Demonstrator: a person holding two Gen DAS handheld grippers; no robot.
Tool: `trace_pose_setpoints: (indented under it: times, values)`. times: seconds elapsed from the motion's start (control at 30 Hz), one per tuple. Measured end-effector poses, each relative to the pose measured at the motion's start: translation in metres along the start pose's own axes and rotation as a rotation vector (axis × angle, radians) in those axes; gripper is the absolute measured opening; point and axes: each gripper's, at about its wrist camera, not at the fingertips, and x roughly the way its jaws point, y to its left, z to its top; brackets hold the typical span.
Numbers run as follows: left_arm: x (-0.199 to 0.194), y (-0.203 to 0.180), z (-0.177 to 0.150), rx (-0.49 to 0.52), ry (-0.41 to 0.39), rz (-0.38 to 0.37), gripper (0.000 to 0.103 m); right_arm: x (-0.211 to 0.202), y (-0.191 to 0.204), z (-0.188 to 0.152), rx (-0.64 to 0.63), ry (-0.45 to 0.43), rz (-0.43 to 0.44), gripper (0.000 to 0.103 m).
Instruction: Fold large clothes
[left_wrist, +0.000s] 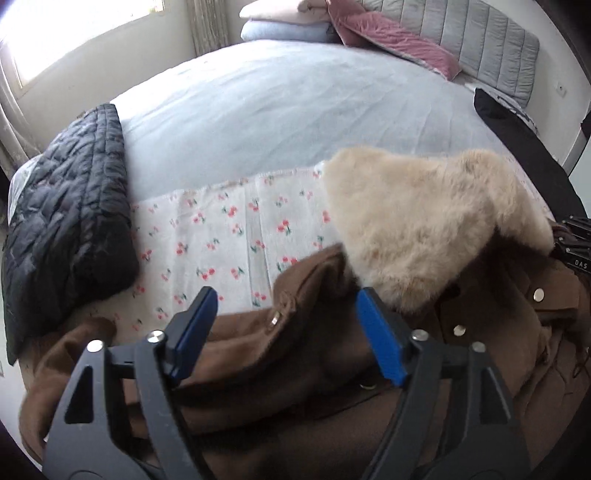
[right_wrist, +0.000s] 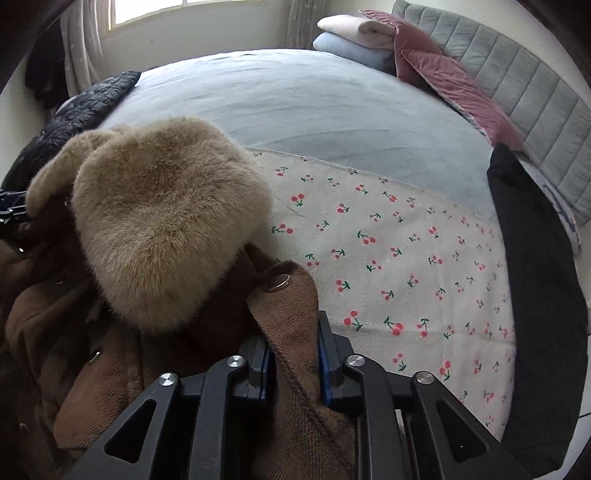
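Note:
A brown coat (left_wrist: 303, 354) with a cream fur collar (left_wrist: 424, 225) lies bunched at the near edge of the bed. My left gripper (left_wrist: 284, 332) is open, its blue pads (left_wrist: 380, 339) spread wide just above the brown fabric, holding nothing. In the right wrist view the coat (right_wrist: 110, 369) and its fur collar (right_wrist: 166, 221) fill the left side. My right gripper (right_wrist: 293, 365) is shut on a brown coat flap with a metal snap (right_wrist: 279, 282), the fabric pinched between its pads.
A cherry-print sheet (right_wrist: 388, 266) covers the near bed, over a pale blue cover (left_wrist: 295, 110). A black quilted jacket (left_wrist: 70, 229) lies at left, a dark garment (right_wrist: 535, 295) at right. Pillows (right_wrist: 443, 81) and a grey headboard (right_wrist: 535, 110) sit at the back.

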Motion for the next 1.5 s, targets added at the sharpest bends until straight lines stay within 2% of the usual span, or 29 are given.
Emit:
trace_pose_setpoints:
  times: [0.03,0.07,0.1,0.2,0.27,0.33,0.43,0.5,0.53,0.57,0.6,0.63,0.7,0.77,0.8,0.97,1.03,1.07,1.1,1.13,1.17,1.2,1.23,1.27,1.33,1.37,1.4,1.47,1.5]
  values:
    - [-0.001,0.005,0.007,0.006,-0.010,0.004,0.081,-0.006,-0.007,0.004,0.027,-0.010,0.041,0.039]
    - [0.000,0.010,0.013,0.013,-0.009,0.000,0.081,-0.012,-0.015,0.009,0.061,-0.023,0.094,0.058]
    - [0.007,0.014,0.021,0.016,0.014,-0.019,0.081,-0.017,-0.021,0.015,0.093,-0.038,0.147,0.071]
    - [0.033,0.017,0.018,-0.003,0.154,-0.146,0.081,-0.014,-0.027,0.033,0.152,-0.021,0.292,0.075]
    - [0.050,0.012,0.008,-0.032,0.226,-0.231,0.081,0.001,-0.030,0.047,0.173,0.020,0.333,0.075]
    - [0.058,0.001,-0.002,-0.042,0.249,-0.261,0.079,0.023,-0.026,0.055,0.182,0.068,0.341,0.075]
    - [0.064,-0.013,-0.013,-0.057,0.270,-0.275,0.053,0.064,-0.014,0.061,0.209,0.167,0.411,0.075]
    - [0.054,-0.021,-0.015,-0.062,0.228,-0.248,0.021,0.090,-0.005,0.057,0.234,0.232,0.444,0.075]
    - [0.048,-0.025,-0.014,-0.069,0.199,-0.217,0.017,0.094,-0.003,0.058,0.222,0.224,0.430,0.075]
    - [0.042,-0.027,-0.013,-0.071,0.172,-0.187,0.015,0.092,0.003,0.059,0.195,0.197,0.427,0.068]
    - [0.036,-0.030,-0.011,-0.067,0.145,-0.158,0.014,0.088,0.007,0.059,0.180,0.184,0.461,0.039]
    - [0.029,-0.031,-0.007,-0.063,0.107,-0.118,0.013,0.083,0.010,0.058,0.177,0.167,0.469,0.025]
    - [0.010,-0.033,0.000,-0.070,0.006,-0.065,0.012,0.066,0.023,0.057,0.111,0.104,0.402,0.015]
    - [-0.011,-0.031,0.015,-0.105,-0.098,-0.034,0.012,0.048,0.033,0.058,0.084,0.026,0.340,0.014]
    - [-0.022,-0.031,0.024,-0.122,-0.154,-0.015,0.011,0.033,0.036,0.062,0.074,-0.042,0.311,0.013]
    - [-0.059,-0.012,0.068,-0.203,-0.390,0.032,0.012,-0.024,0.031,0.106,0.120,-0.371,0.218,0.012]
    - [-0.054,-0.001,0.078,-0.234,-0.459,0.048,0.013,-0.027,0.035,0.124,0.123,-0.432,0.178,0.012]
    - [-0.040,0.000,0.081,-0.222,-0.456,0.099,0.019,-0.021,0.040,0.131,0.115,-0.449,0.150,0.013]
    - [-0.021,-0.001,0.084,-0.201,-0.421,0.166,0.033,-0.011,0.046,0.137,0.107,-0.440,0.119,0.017]
    - [0.007,-0.001,0.084,-0.175,-0.337,0.238,0.039,0.009,0.050,0.145,0.102,-0.379,0.080,0.020]
    - [0.029,0.000,0.083,-0.164,-0.263,0.278,0.044,0.036,0.053,0.152,0.112,-0.276,0.046,0.030]
    - [0.046,0.002,0.078,-0.162,-0.201,0.297,0.044,0.056,0.053,0.153,0.129,-0.206,0.016,0.032]
    - [0.061,0.006,0.071,-0.171,-0.147,0.297,0.044,0.071,0.049,0.150,0.148,-0.157,-0.001,0.032]
    - [0.068,0.008,0.063,-0.181,-0.129,0.279,0.047,0.080,0.046,0.147,0.168,-0.139,0.006,0.033]
    - [0.069,0.010,0.055,-0.180,-0.117,0.239,0.061,0.083,0.037,0.137,0.203,-0.135,0.046,0.041]
    - [0.067,0.011,0.052,-0.168,-0.111,0.229,0.066,0.078,0.030,0.132,0.215,-0.140,0.066,0.051]
    - [0.062,0.010,0.052,-0.158,-0.107,0.223,0.067,0.074,0.028,0.129,0.218,-0.143,0.073,0.056]
    - [0.047,0.008,0.051,-0.135,-0.097,0.207,0.068,0.062,0.024,0.125,0.203,-0.146,0.102,0.058]
    - [0.037,0.005,0.050,-0.123,-0.099,0.190,0.074,0.054,0.023,0.121,0.190,-0.149,0.104,0.058]
